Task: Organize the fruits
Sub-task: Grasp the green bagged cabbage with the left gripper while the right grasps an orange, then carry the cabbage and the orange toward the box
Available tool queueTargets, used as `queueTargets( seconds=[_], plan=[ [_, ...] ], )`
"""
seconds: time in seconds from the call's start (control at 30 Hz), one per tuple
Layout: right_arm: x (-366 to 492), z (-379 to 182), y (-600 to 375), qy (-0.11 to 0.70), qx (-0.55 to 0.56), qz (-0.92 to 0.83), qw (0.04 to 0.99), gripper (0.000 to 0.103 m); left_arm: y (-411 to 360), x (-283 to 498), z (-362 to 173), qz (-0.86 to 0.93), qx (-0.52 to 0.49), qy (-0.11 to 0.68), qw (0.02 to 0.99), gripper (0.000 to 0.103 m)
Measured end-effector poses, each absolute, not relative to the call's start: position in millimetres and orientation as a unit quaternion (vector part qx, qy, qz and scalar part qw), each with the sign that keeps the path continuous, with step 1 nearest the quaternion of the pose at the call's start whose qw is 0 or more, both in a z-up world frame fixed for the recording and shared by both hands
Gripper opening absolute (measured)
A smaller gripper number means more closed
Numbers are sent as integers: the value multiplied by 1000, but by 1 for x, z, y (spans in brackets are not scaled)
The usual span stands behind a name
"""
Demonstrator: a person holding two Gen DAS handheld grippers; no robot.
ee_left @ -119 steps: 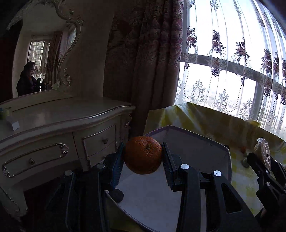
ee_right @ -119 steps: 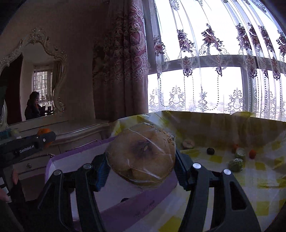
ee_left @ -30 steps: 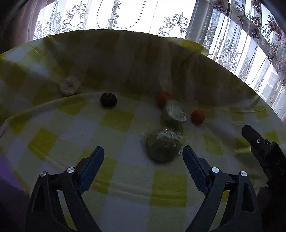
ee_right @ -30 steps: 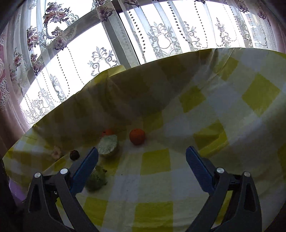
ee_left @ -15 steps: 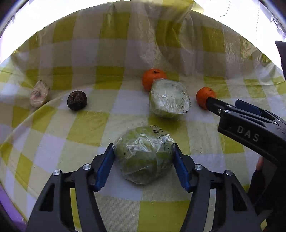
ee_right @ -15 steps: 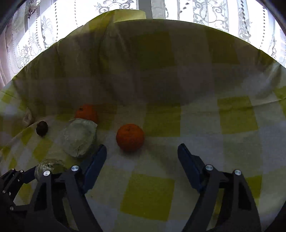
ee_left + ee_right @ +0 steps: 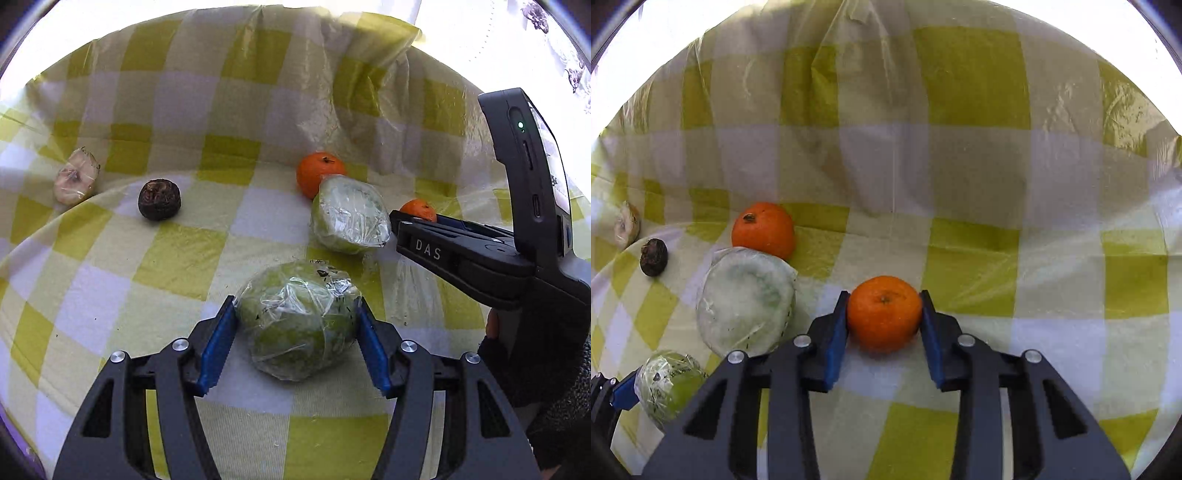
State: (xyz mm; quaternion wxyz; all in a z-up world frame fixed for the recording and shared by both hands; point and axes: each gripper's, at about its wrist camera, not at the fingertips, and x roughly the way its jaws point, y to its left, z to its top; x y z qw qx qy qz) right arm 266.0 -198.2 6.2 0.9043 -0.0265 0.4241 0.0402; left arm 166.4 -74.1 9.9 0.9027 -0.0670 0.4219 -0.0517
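My left gripper is shut on a green fruit wrapped in plastic film, which rests on the yellow checked cloth. The same fruit shows at the lower left of the right wrist view. My right gripper is shut on an orange lying on the cloth; in the left wrist view that orange peeks out behind the right gripper's body. A pale wrapped fruit half lies just left of it, also seen in the right wrist view.
A second orange sits behind the pale wrapped half. A dark brown round fruit and a pale wrapped slice lie at the far left. The cloth rises in folds at the back.
Both grippers have moved down to the cloth. The left jaws have closed on the wrapped green fruit, and the right jaws have closed on the orange.
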Motion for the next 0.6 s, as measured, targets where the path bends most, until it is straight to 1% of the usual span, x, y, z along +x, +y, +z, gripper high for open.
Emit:
queueTargets(
  seconds=[0.13,0.33,0.43,0.6],
  plan=[
    [242,6,-212,418,53,46,906,35,-72,167,9,-55,-73,421,903,60],
    [176,12,-230,361,176,39,915,35,-52,161,13,-46,-109,404,907,59],
    [154,13,-238,336,214,25,917,35,-44,151,21,-45,-130,380,915,59],
    [135,11,-248,337,238,30,910,35,-28,132,29,-30,-152,351,924,59]
  ],
)
